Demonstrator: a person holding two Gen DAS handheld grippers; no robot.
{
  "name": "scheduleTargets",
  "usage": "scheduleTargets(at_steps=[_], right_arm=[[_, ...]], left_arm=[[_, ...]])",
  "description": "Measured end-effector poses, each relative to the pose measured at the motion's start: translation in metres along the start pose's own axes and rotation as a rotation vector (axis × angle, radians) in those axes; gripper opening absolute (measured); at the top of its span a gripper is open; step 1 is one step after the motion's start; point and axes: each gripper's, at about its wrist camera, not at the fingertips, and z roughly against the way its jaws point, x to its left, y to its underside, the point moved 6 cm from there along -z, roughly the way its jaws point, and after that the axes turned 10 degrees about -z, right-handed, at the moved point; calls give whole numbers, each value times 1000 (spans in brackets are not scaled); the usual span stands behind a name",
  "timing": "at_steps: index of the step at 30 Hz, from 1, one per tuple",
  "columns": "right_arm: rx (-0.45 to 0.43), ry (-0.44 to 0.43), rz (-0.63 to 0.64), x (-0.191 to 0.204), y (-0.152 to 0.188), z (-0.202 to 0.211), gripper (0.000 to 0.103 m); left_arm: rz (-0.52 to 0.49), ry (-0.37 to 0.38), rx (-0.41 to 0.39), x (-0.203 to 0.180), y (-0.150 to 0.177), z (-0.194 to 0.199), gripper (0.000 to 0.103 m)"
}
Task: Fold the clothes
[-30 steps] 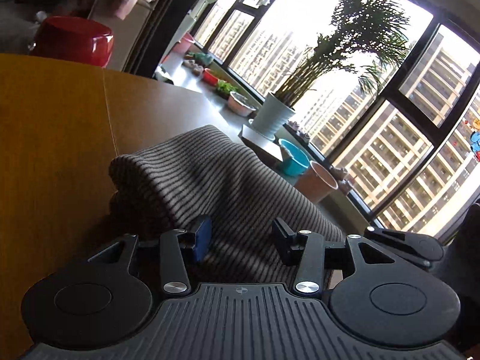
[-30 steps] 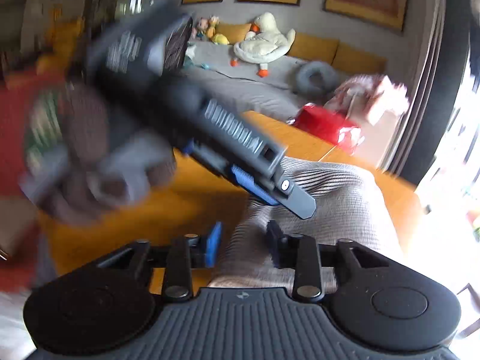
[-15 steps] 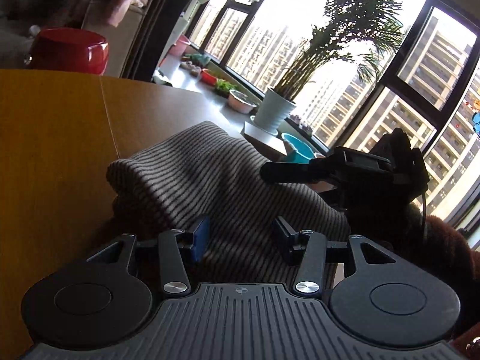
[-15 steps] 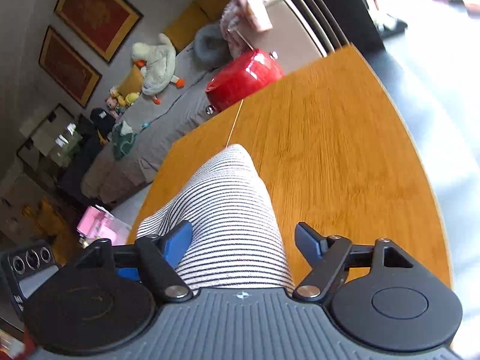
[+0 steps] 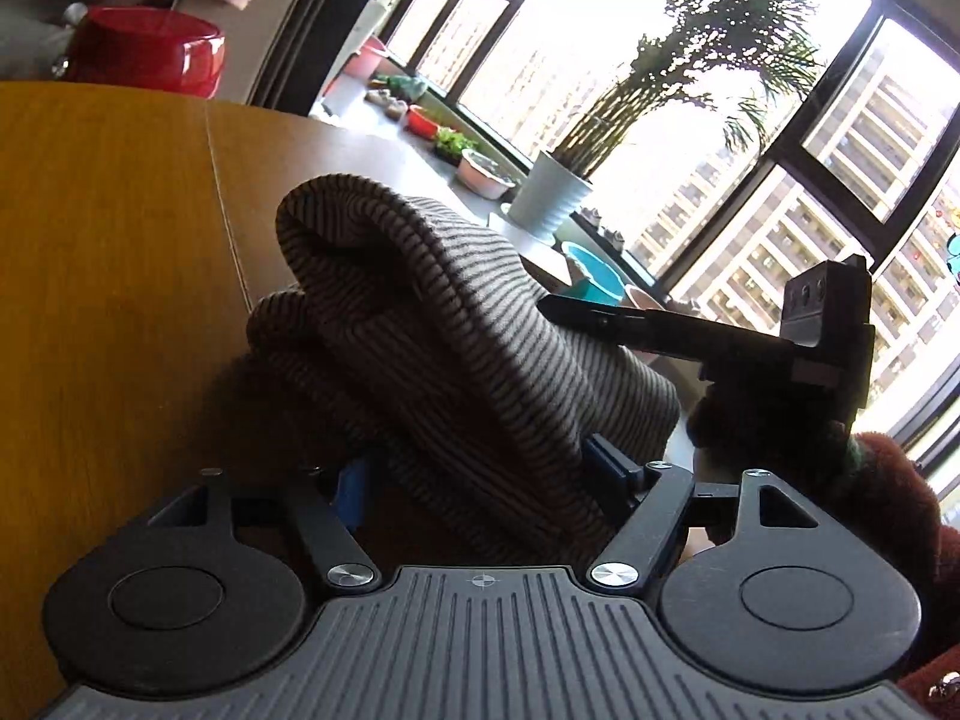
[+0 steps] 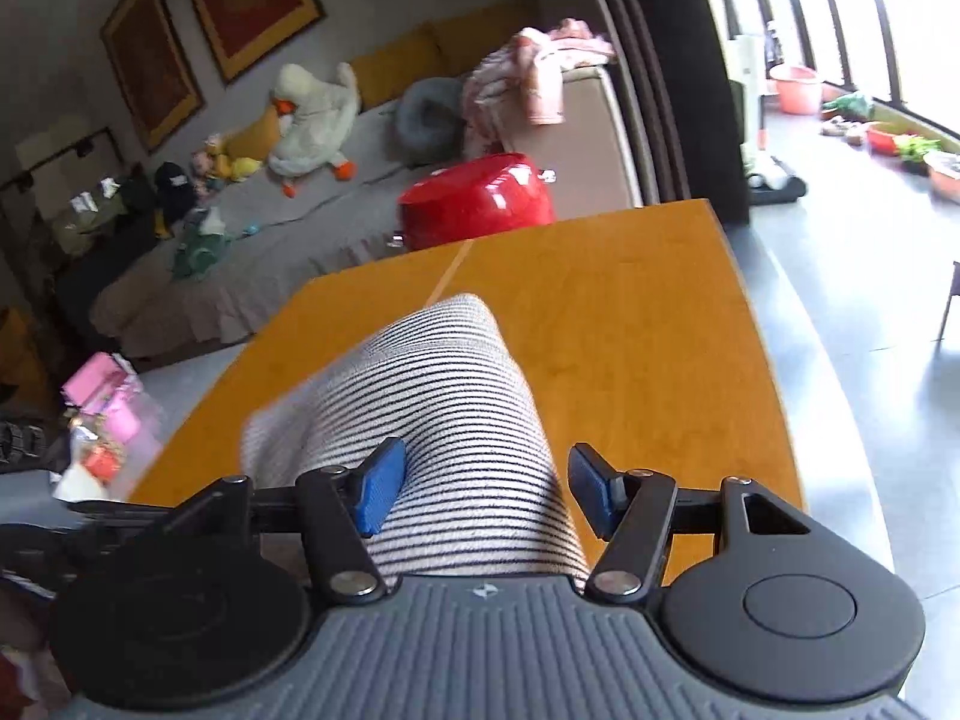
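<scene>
A black-and-white striped garment (image 5: 456, 312) lies folded in a thick bundle on the wooden table (image 5: 108, 276). My left gripper (image 5: 480, 477) is open wide, with the near end of the bundle lying between its blue-padded fingers. My right gripper (image 5: 558, 307) reaches in from the right, held by a hand in a dark red sleeve, its finger over the top of the bundle. In the right wrist view the striped garment (image 6: 456, 396) runs away from me between the spread fingers of the right gripper (image 6: 486, 486), which is open.
A shiny red object (image 5: 144, 48) sits beyond the table's far edge. The table's (image 6: 630, 312) right edge drops to a grey floor (image 6: 840, 276). A potted plant (image 5: 549, 198) and bowls line the window sill. A sofa with a plush duck (image 6: 312, 120) stands behind.
My left gripper's fingers have spread wider and moved in around the bundle's end, and the bundle's folded layers now stand higher. The right gripper has come in beside it and levelled out.
</scene>
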Motion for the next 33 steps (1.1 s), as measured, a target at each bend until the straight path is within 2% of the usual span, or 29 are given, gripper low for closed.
scheduleTargets(at_steps=[2, 4, 8, 11, 16, 23, 25, 26, 30, 33], right_arm=[[-4, -9, -43, -12, -4, -1, 61], [-12, -9, -28, -12, -4, -2, 61], [-27, -7, -5, -13, -2, -2, 67], [-34, -18, -33, -17, -1, -3, 71], [-56, -31, -66, -20, 4, -2, 72], [-79, -44, -95, -25, 10, -1, 79], [-82, -50, -109, -27, 11, -2, 80], [-84, -53, -116, -27, 11, -2, 81], [-94, -58, -120, -28, 11, 2, 81], [-102, -58, -103, -27, 9, 10, 81]], left_arm=[[28, -2, 6, 2, -1, -1, 77], [63, -4, 13, 5, -2, -3, 77], [132, -8, 25, 10, -4, -8, 84], [184, -11, 34, 14, -5, -11, 89], [297, -15, 43, 20, -3, -15, 96], [454, 4, 58, 19, 3, -24, 97], [493, 17, 64, 16, 4, -29, 96], [496, 16, 65, 14, 4, -30, 92], [400, -31, 56, 7, 4, -34, 81], [409, -21, 49, 10, 6, -31, 77]])
